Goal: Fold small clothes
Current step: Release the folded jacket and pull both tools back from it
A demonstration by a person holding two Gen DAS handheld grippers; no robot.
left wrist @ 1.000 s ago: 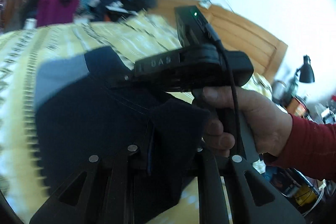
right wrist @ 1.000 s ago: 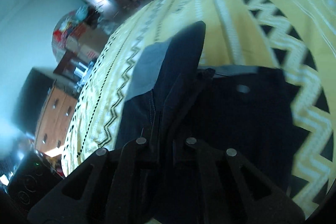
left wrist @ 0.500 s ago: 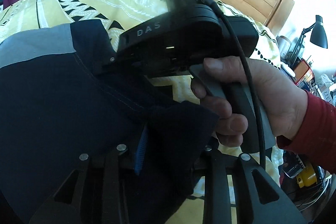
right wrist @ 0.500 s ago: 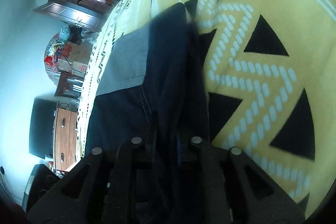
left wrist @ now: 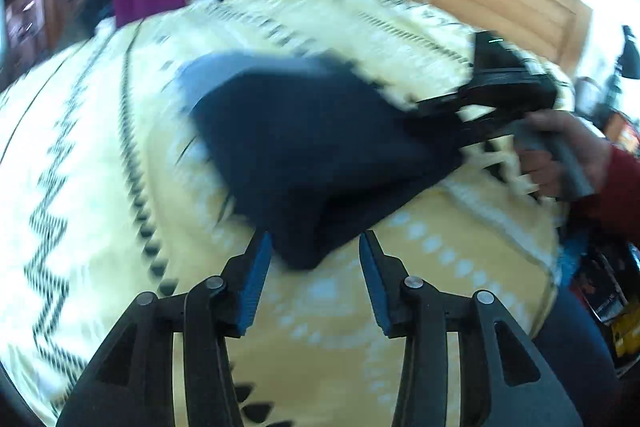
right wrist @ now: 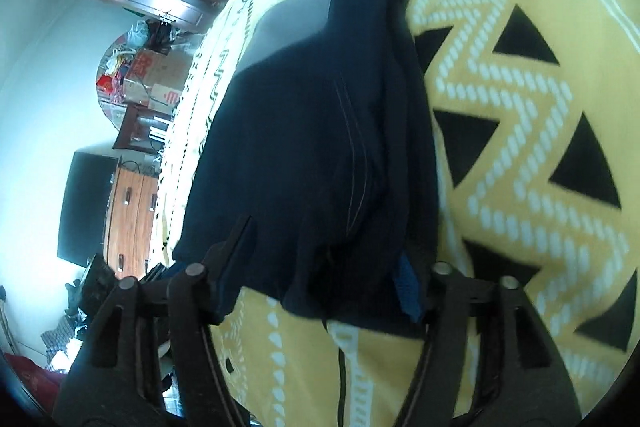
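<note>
No lettering can be read for certain. Red marks show on the cardboard boxes (right wrist: 154, 75) left of the bed (right wrist: 520, 75), but they are too small and blurred to make out.

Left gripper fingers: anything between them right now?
In the left wrist view, only bare yellow bedspread; the navy garment corner lies just beyond the open left gripper.
</note>
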